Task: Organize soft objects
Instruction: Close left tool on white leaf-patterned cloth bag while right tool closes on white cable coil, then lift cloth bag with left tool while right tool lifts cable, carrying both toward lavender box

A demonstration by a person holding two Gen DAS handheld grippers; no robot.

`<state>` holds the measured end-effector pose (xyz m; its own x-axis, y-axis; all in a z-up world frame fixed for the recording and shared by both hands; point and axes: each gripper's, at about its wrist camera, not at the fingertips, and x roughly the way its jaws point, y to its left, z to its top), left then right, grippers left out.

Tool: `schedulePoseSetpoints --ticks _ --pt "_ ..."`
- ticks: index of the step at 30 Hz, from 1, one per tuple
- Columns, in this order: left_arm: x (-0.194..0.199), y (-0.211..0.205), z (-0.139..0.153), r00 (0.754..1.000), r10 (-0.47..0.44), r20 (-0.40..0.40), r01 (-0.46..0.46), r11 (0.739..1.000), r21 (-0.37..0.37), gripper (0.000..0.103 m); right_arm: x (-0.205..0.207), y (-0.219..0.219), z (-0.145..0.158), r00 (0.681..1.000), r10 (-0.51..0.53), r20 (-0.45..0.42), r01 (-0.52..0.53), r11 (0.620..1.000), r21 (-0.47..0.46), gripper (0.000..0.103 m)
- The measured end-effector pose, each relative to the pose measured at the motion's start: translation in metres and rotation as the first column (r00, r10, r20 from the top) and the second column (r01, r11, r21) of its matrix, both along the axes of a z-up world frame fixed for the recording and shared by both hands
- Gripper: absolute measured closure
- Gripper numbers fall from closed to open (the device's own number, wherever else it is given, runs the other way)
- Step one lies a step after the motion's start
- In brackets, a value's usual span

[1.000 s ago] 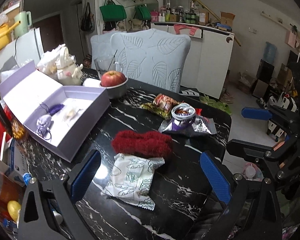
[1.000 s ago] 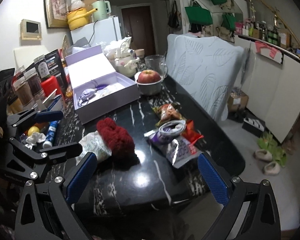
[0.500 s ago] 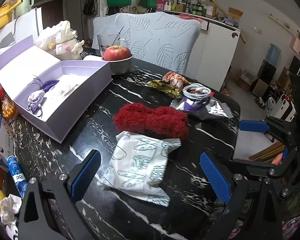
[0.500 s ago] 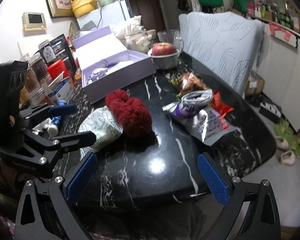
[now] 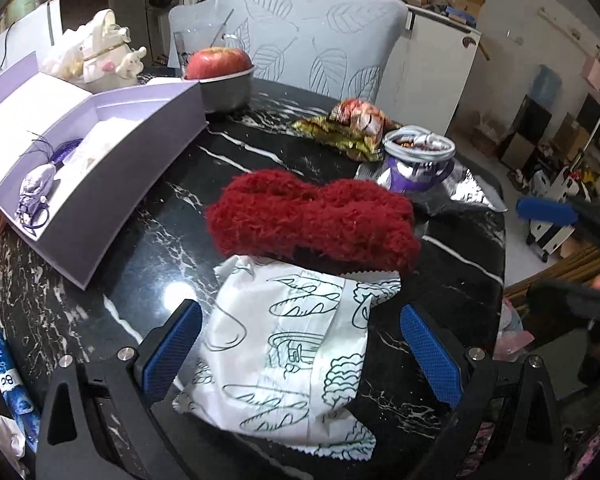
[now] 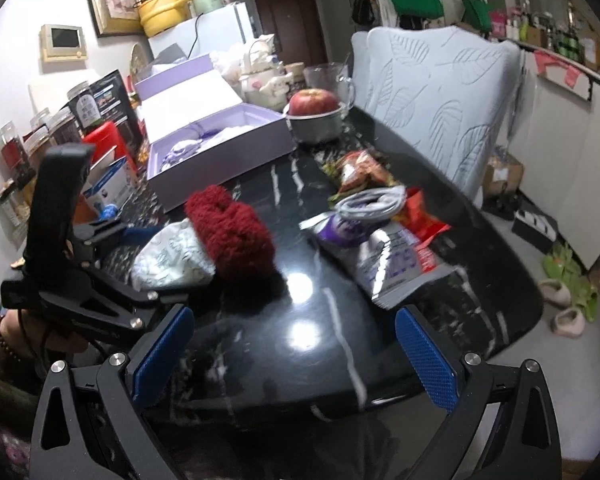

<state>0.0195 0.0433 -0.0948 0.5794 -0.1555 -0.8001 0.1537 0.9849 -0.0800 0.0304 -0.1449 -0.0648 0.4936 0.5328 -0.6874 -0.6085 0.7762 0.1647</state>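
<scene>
A fuzzy dark red knitted piece (image 5: 312,220) (image 6: 230,232) lies on the black marble table (image 5: 160,240), its near edge resting on a white bag printed with green bread drawings (image 5: 288,352) (image 6: 172,256). My left gripper (image 5: 300,352) is open, its blue pads on either side of the white bag just above the tabletop. My right gripper (image 6: 292,360) is open over bare table at the near edge, short of the red piece. The left gripper (image 6: 100,240) also shows in the right wrist view, held by a hand.
An open lilac box (image 5: 80,160) (image 6: 216,140) sits left with small pouches inside. Behind are an apple in a metal bowl (image 5: 224,76) (image 6: 316,116), snack packets (image 5: 356,128) (image 6: 380,240), a coiled cable (image 5: 420,146) and a chair (image 5: 312,52). Jars and boxes crowd the far left edge (image 6: 60,132).
Both grippers have moved forward and lower toward the table. The left one now straddles the white bag; the right one has come closer to the table's near edge. Both stay open.
</scene>
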Motion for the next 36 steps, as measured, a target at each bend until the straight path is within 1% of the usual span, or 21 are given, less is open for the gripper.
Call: schedulePoseSetpoints --ticks 2,4,5,6,7,8,9,12,15,19,24,27,30,32,33,34,36 --pt "0.001 -0.001 -0.004 1.000 -0.004 -0.008 0.004 1.000 -0.005 0.002 0.004 -0.003 0.000 1.000 -0.013 0.011 0.013 1.000 -0.010 0.001" --pt "0.001 -0.003 -0.006 1.000 0.004 -0.003 -0.004 1.000 0.009 0.005 0.010 -0.007 0.000 0.999 -0.032 0.019 0.033 0.999 -0.013 0.001" --pt "0.001 -0.003 -0.006 1.000 0.013 0.008 -0.013 1.000 0.028 0.013 0.013 -0.009 0.000 0.999 -0.038 0.021 0.039 0.999 -0.009 0.001" --pt "0.001 -0.004 -0.006 1.000 0.020 0.012 -0.021 0.999 0.044 0.024 0.016 -0.010 0.000 0.999 -0.046 0.024 0.046 0.999 -0.006 0.001" --pt "0.000 -0.003 -0.007 1.000 0.027 0.012 -0.027 0.998 0.058 0.026 0.019 -0.012 -0.001 0.998 -0.055 0.030 0.055 0.999 -0.003 0.001" --pt "0.000 -0.003 -0.008 0.999 0.032 0.005 -0.032 0.998 0.062 0.033 0.022 -0.012 -0.001 0.998 -0.058 0.036 0.058 0.998 -0.005 0.001" --pt "0.000 -0.002 -0.008 0.999 0.033 0.004 -0.033 0.998 0.058 0.037 0.026 -0.012 -0.002 0.997 -0.058 0.045 0.058 0.998 -0.010 0.001" --pt "-0.001 -0.004 -0.007 1.000 0.031 0.005 -0.031 0.998 0.053 0.042 0.034 -0.010 -0.004 0.997 -0.052 0.051 0.053 0.998 -0.020 0.001" --pt "-0.004 -0.007 -0.006 0.999 0.035 0.002 -0.035 0.998 0.049 0.044 0.045 -0.009 -0.004 0.998 -0.045 0.043 0.044 0.999 0.007 0.001" --pt "-0.011 -0.006 0.000 0.999 0.046 0.003 -0.046 0.999 0.000 0.044 0.057 -0.005 0.000 0.997 -0.051 0.053 0.049 0.998 0.048 0.001" --pt "-0.018 -0.006 0.014 0.998 0.064 0.027 -0.064 0.998 -0.026 0.044 0.069 0.006 0.000 0.995 -0.059 0.080 0.055 0.997 0.048 0.002" --pt "-0.021 -0.003 0.023 0.997 0.069 0.039 -0.067 0.996 -0.060 0.044 0.076 0.016 -0.002 0.996 -0.046 0.083 0.042 0.998 0.044 0.007" --pt "-0.022 -0.003 0.027 0.996 0.075 0.050 -0.072 0.996 -0.058 0.044 0.084 0.027 -0.007 0.993 -0.049 0.108 0.047 0.999 0.018 0.013" --pt "-0.022 -0.002 0.028 0.995 0.080 0.052 -0.078 0.995 -0.055 0.044 0.088 0.032 -0.010 0.993 -0.052 0.110 0.052 0.999 0.002 0.024" --pt "-0.022 -0.002 0.028 0.995 0.083 0.049 -0.080 0.995 -0.057 0.044 0.090 0.033 -0.012 0.992 -0.055 0.110 0.056 0.998 -0.007 0.026" --pt "-0.022 -0.001 0.028 0.995 0.086 0.046 -0.083 0.995 -0.059 0.044 0.091 0.035 -0.014 0.993 -0.055 0.108 0.056 0.998 -0.014 0.031" --pt "-0.022 0.001 0.027 0.995 0.095 0.040 -0.092 0.994 -0.062 0.044 0.092 0.036 -0.016 0.991 -0.052 0.123 0.056 0.998 -0.027 0.035"
